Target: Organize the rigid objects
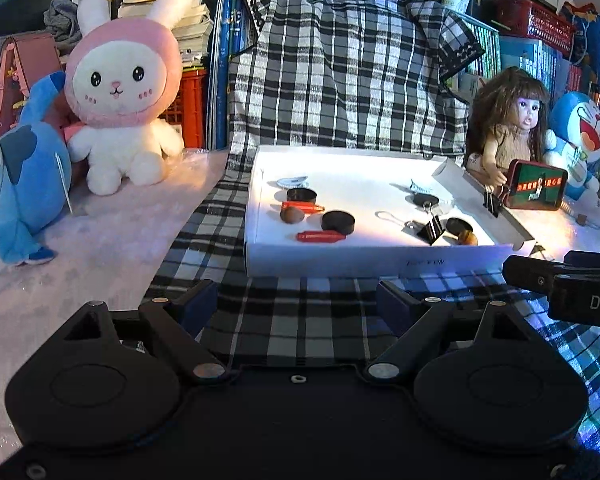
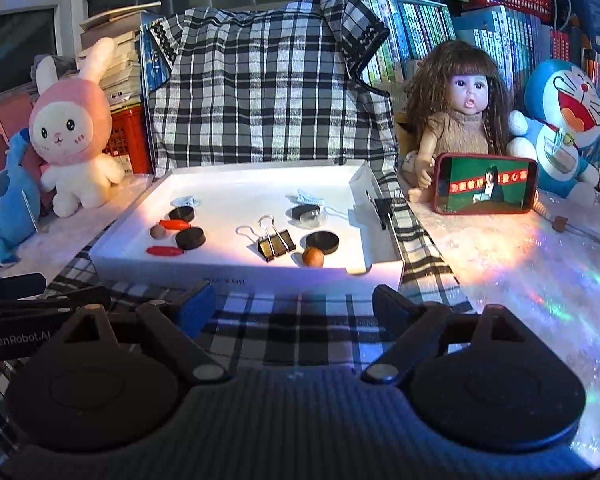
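Note:
A shallow white box [image 1: 340,262] [image 2: 244,276] lies on the checked cloth. On its left lie black discs [image 1: 338,222] [image 2: 191,238], two red pieces [image 1: 321,236] [image 2: 165,251] and a brown ball [image 1: 292,215] [image 2: 157,232]. On its right lie a black binder clip [image 1: 432,230] [image 2: 275,244], more black discs [image 2: 321,242] and an orange-brown ball [image 1: 468,237] [image 2: 313,257]. My left gripper [image 1: 298,300] is open and empty, in front of the box. My right gripper [image 2: 294,304] is open and empty too, also in front of it.
A pink-hooded rabbit plush [image 1: 124,92] [image 2: 74,132] and a blue plush [image 1: 16,168] stand left. A doll [image 2: 460,120], a phone [image 2: 486,189] and a Doraemon toy [image 2: 560,120] stand right. Another binder clip [image 1: 491,202] grips the box's right wall. Books fill the back.

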